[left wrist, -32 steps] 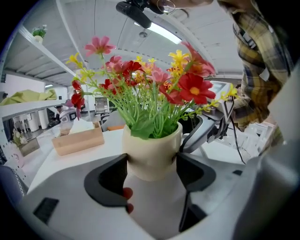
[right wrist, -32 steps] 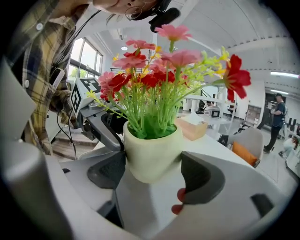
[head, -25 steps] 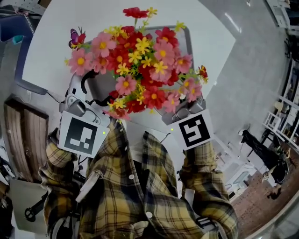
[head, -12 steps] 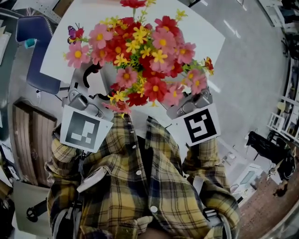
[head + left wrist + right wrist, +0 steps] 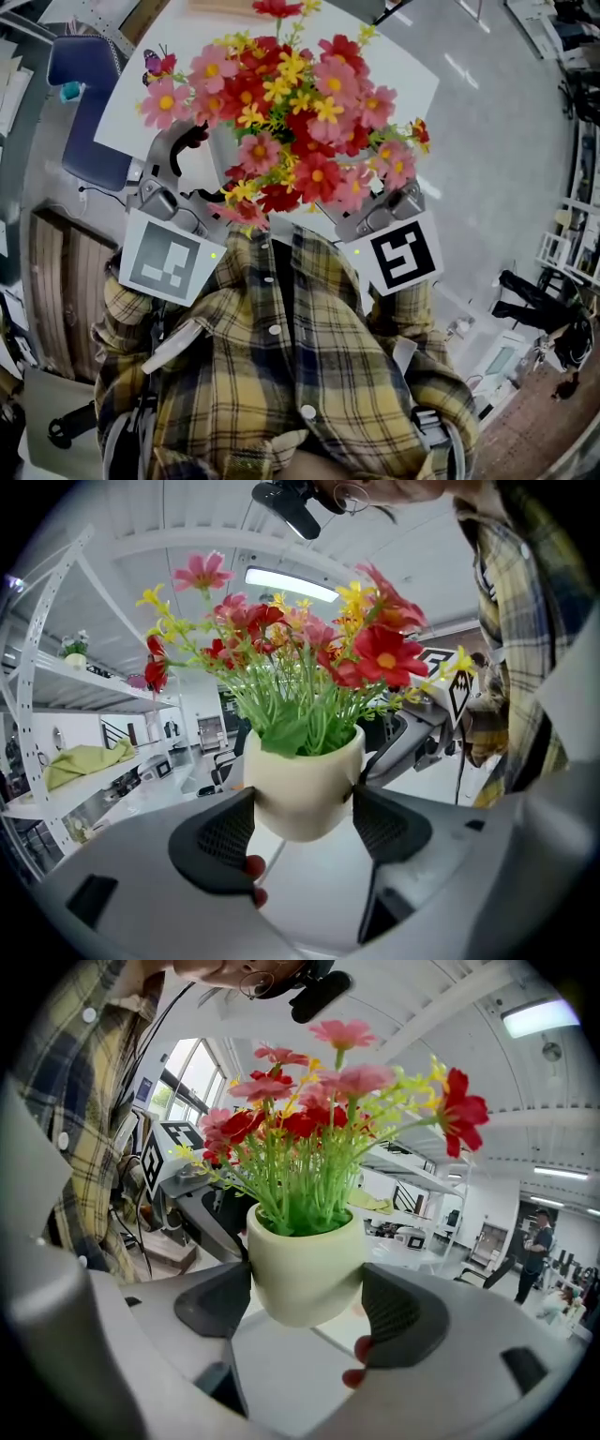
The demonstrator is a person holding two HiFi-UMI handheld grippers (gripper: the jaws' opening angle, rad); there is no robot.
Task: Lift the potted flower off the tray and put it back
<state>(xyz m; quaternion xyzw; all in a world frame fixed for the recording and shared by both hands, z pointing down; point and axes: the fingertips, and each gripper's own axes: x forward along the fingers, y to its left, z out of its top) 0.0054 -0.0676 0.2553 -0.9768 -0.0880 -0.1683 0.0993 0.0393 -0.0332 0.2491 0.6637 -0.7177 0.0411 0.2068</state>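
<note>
Flowers point(image 5: 291, 112) mask white table point(image 5: 403, 75); left claw point(image 5: 305, 803), right claw point(image 5: 307, 1283) grip pot point(image 5: 300, 775) (cream).

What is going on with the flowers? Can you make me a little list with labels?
flowers: pink, red and yellow, on green stems
pot: cream, round, upright, lifted with its bottom touching nothing
left gripper: jaws pressed on two sides of the pot
right gripper: jaws pressed on the pot too, facing the left gripper
holding it: both grippers together
table: white, down below the flowers
shirt: yellow checks, on the person holding the grippers
</note>
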